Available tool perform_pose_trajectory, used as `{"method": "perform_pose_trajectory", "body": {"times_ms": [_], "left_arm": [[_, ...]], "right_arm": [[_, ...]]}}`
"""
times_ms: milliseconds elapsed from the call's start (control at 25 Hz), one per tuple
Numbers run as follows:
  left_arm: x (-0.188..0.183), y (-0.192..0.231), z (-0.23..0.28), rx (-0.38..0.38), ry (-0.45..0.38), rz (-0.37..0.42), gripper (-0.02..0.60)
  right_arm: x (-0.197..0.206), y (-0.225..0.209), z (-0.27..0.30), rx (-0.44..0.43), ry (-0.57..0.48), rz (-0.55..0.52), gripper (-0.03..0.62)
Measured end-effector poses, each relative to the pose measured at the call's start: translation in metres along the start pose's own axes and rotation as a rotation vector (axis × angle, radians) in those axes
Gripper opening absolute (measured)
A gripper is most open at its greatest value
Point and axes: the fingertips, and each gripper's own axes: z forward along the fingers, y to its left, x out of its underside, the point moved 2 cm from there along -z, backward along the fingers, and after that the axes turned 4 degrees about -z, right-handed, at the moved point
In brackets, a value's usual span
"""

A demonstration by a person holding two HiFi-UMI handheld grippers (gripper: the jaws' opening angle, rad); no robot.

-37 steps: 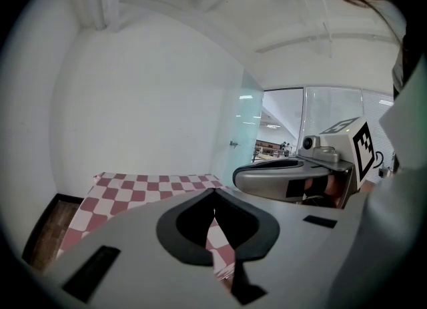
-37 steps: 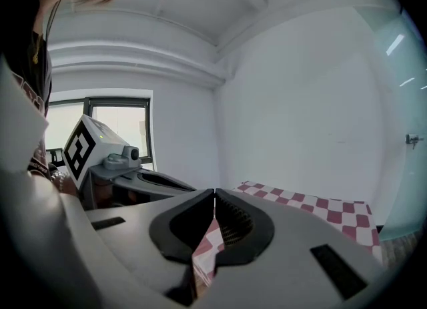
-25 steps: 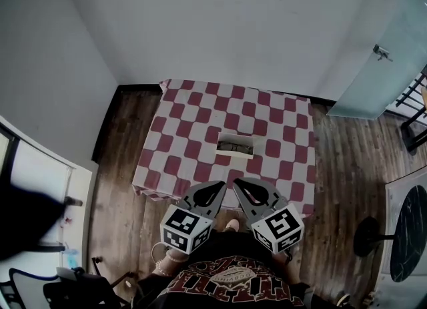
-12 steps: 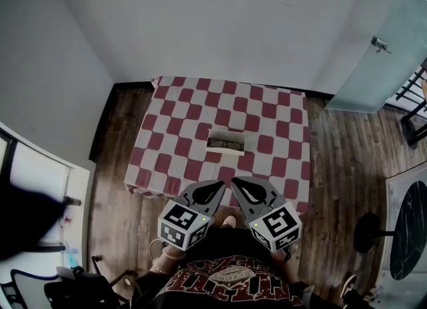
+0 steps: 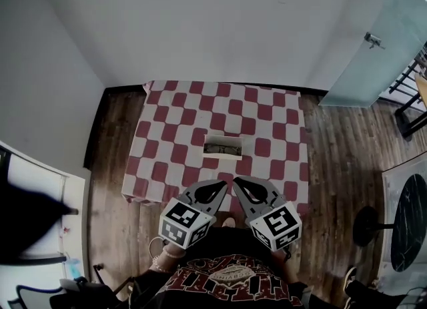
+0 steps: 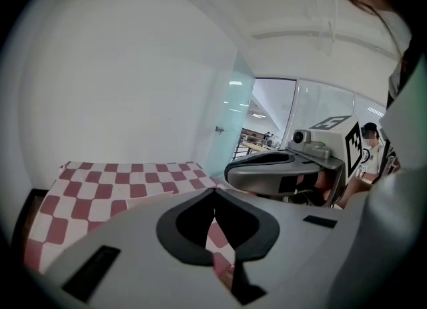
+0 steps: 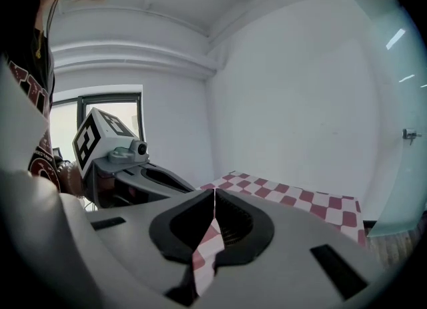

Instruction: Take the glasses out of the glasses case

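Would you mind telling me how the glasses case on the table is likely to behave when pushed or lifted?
The glasses case lies low and flat, so it probably won't tip or roll. It rests on a draped tablecloth, so a push may slide it or bunch the cloth. It looks small, likely light.

Near the middle of the red-and-white chequered cloth-covered table (image 5: 173, 111), the pale rectangular open case (image 5: 223, 147) is too small for its dark contents to be told. The grey left gripper (image 5: 222, 183) and grey right gripper (image 5: 235, 180) hide part of the table's near edge.
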Motion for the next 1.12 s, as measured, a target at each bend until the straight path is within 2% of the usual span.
{"method": "perform_pose_trajectory", "body": {"times_ms": [360,680,920,1120], "left_arm": [[-0.016,0.042,0.009,0.084,0.040,0.019,0.009],[-0.020,0.076,0.013,0.142,0.077,0.010,0.009],[-0.018,0.099,0.016,0.178,0.108,0.004,0.009],[-0.016,0.117,0.018,0.208,0.131,0.000,0.009]], "right_arm": [[-0.011,-0.014,0.036,0.085,0.033,0.029,0.020],[-0.003,-0.024,0.062,0.157,0.105,0.042,0.020],[0.006,-0.034,0.073,0.234,0.181,0.015,0.020],[0.013,-0.037,0.087,0.260,0.225,0.022,0.020]]}}
